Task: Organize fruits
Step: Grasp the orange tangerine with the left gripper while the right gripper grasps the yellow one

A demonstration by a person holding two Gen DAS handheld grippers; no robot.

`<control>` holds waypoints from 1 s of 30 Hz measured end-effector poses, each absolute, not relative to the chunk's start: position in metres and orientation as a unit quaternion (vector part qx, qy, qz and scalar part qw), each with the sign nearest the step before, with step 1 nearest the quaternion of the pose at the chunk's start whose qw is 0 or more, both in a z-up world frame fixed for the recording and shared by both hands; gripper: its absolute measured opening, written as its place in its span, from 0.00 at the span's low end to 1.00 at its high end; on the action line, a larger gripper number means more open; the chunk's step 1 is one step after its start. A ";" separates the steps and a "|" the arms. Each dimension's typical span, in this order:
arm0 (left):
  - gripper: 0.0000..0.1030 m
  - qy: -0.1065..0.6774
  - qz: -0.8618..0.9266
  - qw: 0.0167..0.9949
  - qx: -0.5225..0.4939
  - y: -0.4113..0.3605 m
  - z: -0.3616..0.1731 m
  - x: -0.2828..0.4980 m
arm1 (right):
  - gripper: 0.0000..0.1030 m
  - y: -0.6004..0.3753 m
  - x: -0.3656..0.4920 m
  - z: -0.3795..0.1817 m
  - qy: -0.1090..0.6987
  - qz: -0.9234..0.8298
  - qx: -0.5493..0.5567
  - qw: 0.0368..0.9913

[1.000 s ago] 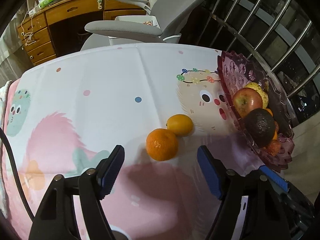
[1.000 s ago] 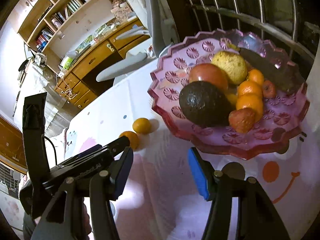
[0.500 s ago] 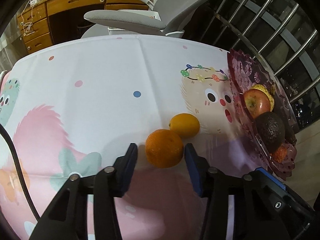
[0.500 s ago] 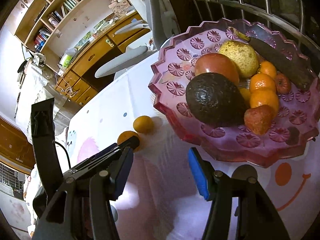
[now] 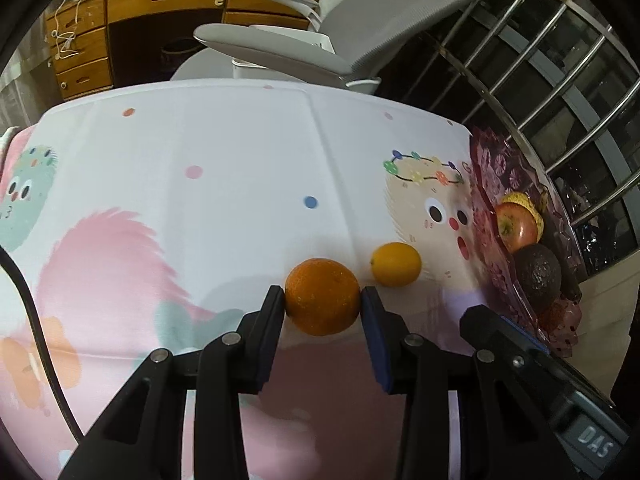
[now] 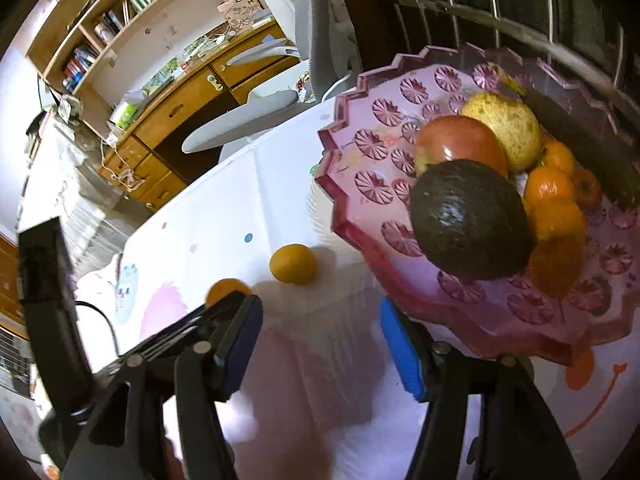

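Cartoon-print tablecloth (image 5: pixel 224 152), loose fruit beside a pink bowl (image 6: pixel 360 184).
Lying on the cloth, orange (image 5: pixel 322 297) being clamped at mid-height by left gripper (image 5: pixel 322 312), just closing; firm, round, probably roll-prone. Lemon (image 5: pixel 396 265) near; right gripper (image 6: pixel 320 340) hanging apart, empty.

Indoor artificial light, warm and fairly dim. Both fisheye views had black vignetted corners and strong bending at the edges; railing bars (image 5: pixel 560 92) curved in the upper right. Left wrist view was mostly sharp. The orange (image 5: pixel 322 297) threw a soft shadow up-left on the tabletop (image 5: pixel 240 152), and the lower centre of the cloth was shaded pinkish. Right wrist view was softer, with motion smear on the cloth in the lower centre and on the left tongs (image 6: pixel 224 316) at lower left. The white wall at upper left was blown out. Mild sheen on the pink plate (image 6: pixel 360 140).
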State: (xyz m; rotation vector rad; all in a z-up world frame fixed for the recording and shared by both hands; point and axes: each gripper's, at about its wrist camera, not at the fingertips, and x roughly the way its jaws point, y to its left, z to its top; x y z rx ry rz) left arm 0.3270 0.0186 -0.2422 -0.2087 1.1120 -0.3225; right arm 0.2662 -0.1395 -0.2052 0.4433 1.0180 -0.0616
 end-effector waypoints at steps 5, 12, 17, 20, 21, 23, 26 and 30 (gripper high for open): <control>0.37 0.521 -0.149 0.834 -0.104 0.035 -0.236 0.329 | 0.62 -0.120 0.272 -0.206 0.477 -0.041 0.175 0.860; 0.37 0.517 -0.149 0.836 -0.113 0.061 -0.232 0.329 | 0.62 -0.100 0.284 -0.215 0.474 -0.075 0.136 0.867; 0.37 0.515 -0.148 0.836 -0.122 0.076 -0.231 0.328 | 0.61 -0.084 0.292 -0.222 0.463 -0.084 0.095 0.877; 0.37 0.512 -0.150 0.836 -0.127 0.084 -0.229 0.329 | 0.61 -0.075 0.296 -0.227 0.461 -0.083 0.075 0.880; 0.37 0.512 -0.149 0.836 -0.129 0.086 -0.229 0.329 | 0.61 -0.072 0.297 -0.228 0.461 -0.084 0.068 0.881; 0.37 0.512 -0.150 0.836 -0.133 0.088 -0.229 0.330 | 0.61 -0.069 0.299 -0.230 0.456 -0.089 0.051 0.884; 0.37 0.511 -0.150 0.835 -0.137 0.092 -0.229 0.331 | 0.60 -0.065 0.303 -0.232 0.451 -0.095 0.034 0.887; 0.37 0.511 -0.149 0.835 -0.140 0.096 -0.230 0.332 | 0.53 -0.062 0.309 -0.238 0.460 -0.099 0.025 0.882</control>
